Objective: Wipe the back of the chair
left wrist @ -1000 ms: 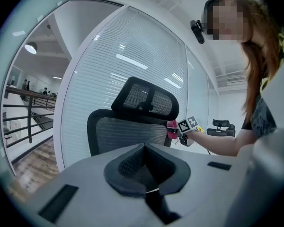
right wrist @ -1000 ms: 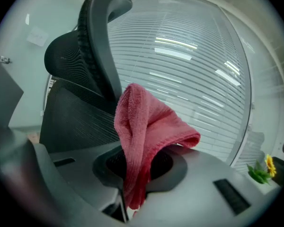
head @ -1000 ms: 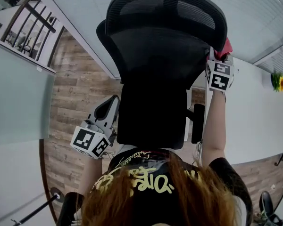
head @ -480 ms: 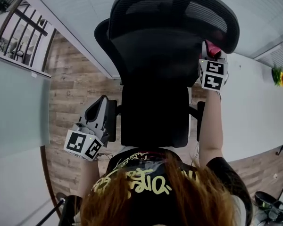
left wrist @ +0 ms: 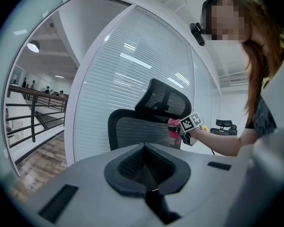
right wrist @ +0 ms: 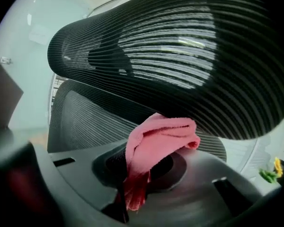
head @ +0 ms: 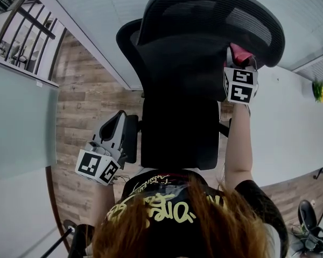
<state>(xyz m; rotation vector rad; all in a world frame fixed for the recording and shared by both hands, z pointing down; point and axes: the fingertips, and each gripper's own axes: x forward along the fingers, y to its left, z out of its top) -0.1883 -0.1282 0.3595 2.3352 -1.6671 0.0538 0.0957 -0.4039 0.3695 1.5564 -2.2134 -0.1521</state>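
Right claw: you hold it clamped shut on the pink cloth.
Cloth: against the chair back at its 2 o'clock, just under the headrest.
Left claw: closed, empty, at the chair's 8 o'clock.

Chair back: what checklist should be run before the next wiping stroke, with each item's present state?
1. Cloth held in right claw: ok, claw shut on it.
2. Cloth at the chair back: ok, near its top edge, under the headrest.
3. Cloth pressed onto the back: cannot tell.
4. Left claw clear of the stroke: ok, shut, empty, low beside the chair.
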